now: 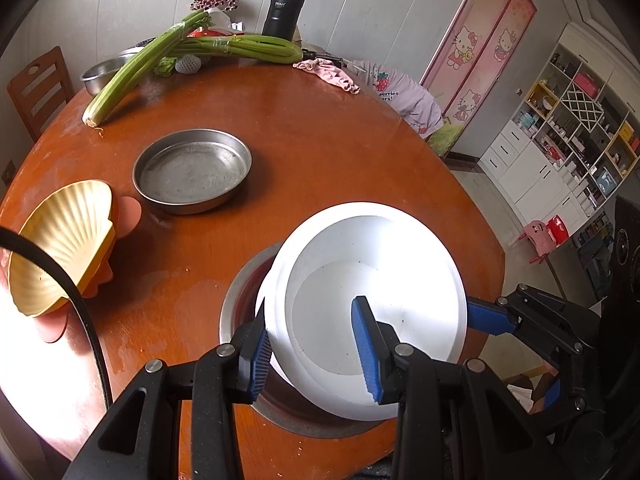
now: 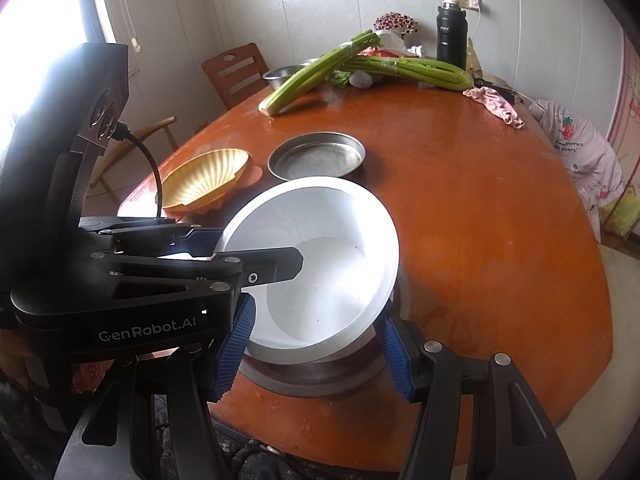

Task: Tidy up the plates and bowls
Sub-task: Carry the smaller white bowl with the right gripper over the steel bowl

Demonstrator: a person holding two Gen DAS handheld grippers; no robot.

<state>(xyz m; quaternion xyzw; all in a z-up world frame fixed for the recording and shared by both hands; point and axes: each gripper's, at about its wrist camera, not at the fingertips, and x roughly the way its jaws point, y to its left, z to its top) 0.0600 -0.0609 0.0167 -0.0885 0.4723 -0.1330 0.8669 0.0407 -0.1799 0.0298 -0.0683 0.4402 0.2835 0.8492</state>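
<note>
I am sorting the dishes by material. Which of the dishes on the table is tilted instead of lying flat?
The white round bowl, leaning inside the steel basin nearest both grippers. The flat steel pan and yellow shell-shaped dish rest level.

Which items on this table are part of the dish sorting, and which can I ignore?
Job items: white bowl, steel dish under it, round steel pan, shell-shaped yellow dish, steel bowl at the far edge.

Just lying about: celery, black flask, pink cloth.
</note>
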